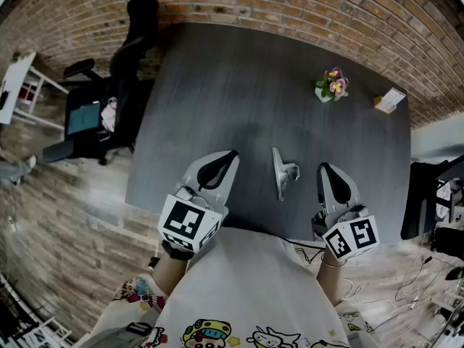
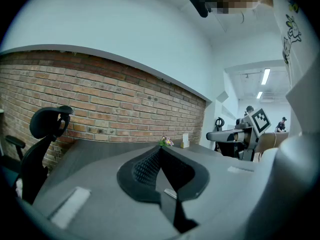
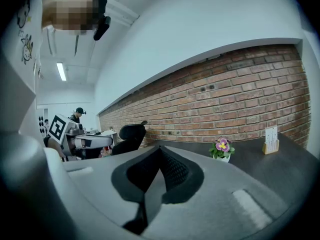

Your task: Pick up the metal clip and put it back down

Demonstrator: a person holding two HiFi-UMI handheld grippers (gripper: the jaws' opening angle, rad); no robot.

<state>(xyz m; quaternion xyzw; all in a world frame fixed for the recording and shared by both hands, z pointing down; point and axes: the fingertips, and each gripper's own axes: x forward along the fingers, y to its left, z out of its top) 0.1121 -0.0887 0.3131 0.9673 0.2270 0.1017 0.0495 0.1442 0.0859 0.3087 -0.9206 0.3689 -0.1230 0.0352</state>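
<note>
A metal clip (image 1: 283,173) lies on the dark grey table (image 1: 239,85), near its front edge, between my two grippers. My left gripper (image 1: 230,155) is to the clip's left, shut and holding nothing. To the right of the clip is my right gripper (image 1: 322,168), also shut and empty. The clip does not show in either gripper view. In the left gripper view the closed jaws (image 2: 161,151) point over the table toward the brick wall. The right gripper view shows closed jaws (image 3: 159,150) the same way.
A small pot of flowers (image 1: 331,86) and a small card holder (image 1: 389,101) stand at the table's far right. A black office chair (image 1: 119,85) stands left of the table. A brick wall (image 1: 290,6) runs behind it. A monitor (image 1: 420,198) sits at the right.
</note>
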